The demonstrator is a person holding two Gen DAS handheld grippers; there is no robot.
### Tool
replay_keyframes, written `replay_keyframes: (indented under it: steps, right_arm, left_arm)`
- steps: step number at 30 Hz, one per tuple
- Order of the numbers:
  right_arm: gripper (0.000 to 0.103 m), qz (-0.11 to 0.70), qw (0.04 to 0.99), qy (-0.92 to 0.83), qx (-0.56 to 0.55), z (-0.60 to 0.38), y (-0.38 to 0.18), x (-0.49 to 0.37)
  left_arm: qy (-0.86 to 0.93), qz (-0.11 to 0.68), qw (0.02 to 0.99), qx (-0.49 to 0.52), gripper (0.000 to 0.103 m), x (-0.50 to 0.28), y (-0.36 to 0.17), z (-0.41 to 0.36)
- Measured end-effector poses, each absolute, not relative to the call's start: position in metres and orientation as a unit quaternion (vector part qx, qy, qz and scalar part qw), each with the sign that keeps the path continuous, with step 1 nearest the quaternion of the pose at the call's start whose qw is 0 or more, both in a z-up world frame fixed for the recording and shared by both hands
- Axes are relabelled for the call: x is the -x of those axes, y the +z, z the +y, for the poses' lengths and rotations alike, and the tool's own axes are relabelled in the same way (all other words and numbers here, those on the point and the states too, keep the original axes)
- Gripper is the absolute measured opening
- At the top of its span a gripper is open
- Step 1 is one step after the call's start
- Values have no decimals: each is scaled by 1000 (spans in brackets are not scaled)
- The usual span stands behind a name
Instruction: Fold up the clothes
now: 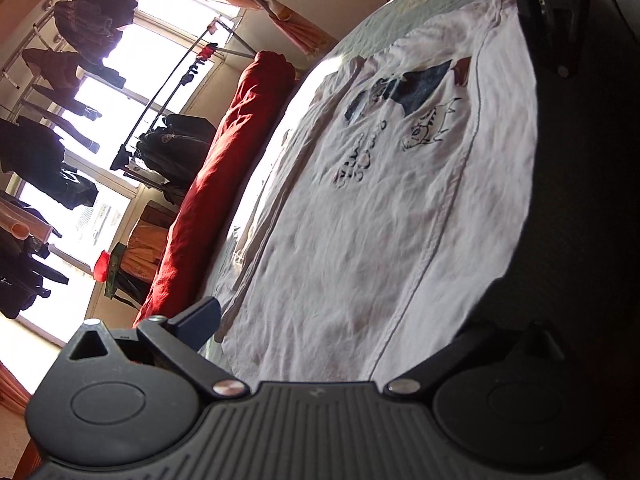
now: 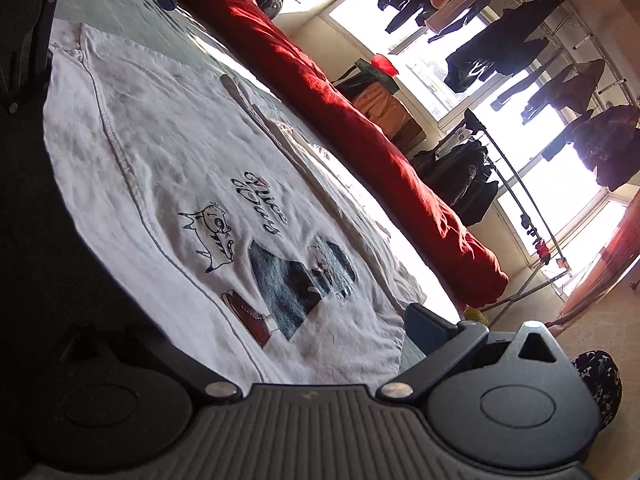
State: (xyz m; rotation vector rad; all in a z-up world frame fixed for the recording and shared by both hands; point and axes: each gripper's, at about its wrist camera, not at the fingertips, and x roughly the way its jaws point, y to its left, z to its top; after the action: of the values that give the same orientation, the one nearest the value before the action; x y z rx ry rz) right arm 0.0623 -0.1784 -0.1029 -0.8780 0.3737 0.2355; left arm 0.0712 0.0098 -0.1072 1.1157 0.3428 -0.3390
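Note:
A white T-shirt (image 1: 380, 208) with a cat drawing, script lettering and a blue print lies flat, print up, on a pale green bed sheet (image 1: 372, 28). My left gripper (image 1: 368, 324) is open at one end of the shirt, its fingers wide apart with cloth showing between them. At the opposite end my right gripper (image 2: 256, 330) is also open, just past the printed part of the T-shirt (image 2: 168, 152). Each gripper shows in the other's view: the right gripper (image 1: 548, 28) at the far end, the left gripper (image 2: 88, 16) at the top left. One finger of each is lost in dark shadow.
A rolled red duvet (image 1: 224, 168) runs along the far side of the bed sheet (image 2: 132, 16). Beyond it are bright windows (image 2: 532, 184) and racks of dark hanging clothes (image 1: 44, 152). Orange curtains (image 1: 296, 24) hang by the window. A deep dark area (image 2: 60, 220) borders the shirt's near long edge.

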Motion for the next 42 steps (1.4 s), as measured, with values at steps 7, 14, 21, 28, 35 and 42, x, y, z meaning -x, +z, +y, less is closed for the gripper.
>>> replay_keyframes:
  steps: [7,14,21,28,35,42]
  right_arm:
    - [103,192,876,104,429,-197,-105,-61]
    - [103,179,879,98,432,-202,-94,-66]
    - [91,198,863,156,438,-192,-89,-71]
    - [38,255,848,223,407,-193,-77,-74]
    - [12,262,831,245,426,-186,-72,-76]
    - [12,260,834,233,428,-190,-61,-86]
  left_arm:
    - [-164,162,810,-540,102,-72,-110,19]
    - [-188,151,769,-592,93,-71,-118,14]
    - [-211,140,724,-641,42,-70,-126,8]
    - [-227,155,721,-636,26,-80,-117,7]
    - [-216,150,747,-610,16,-97,-97,5]
    - [-208,154,767,-587,13,-112,-85,4]
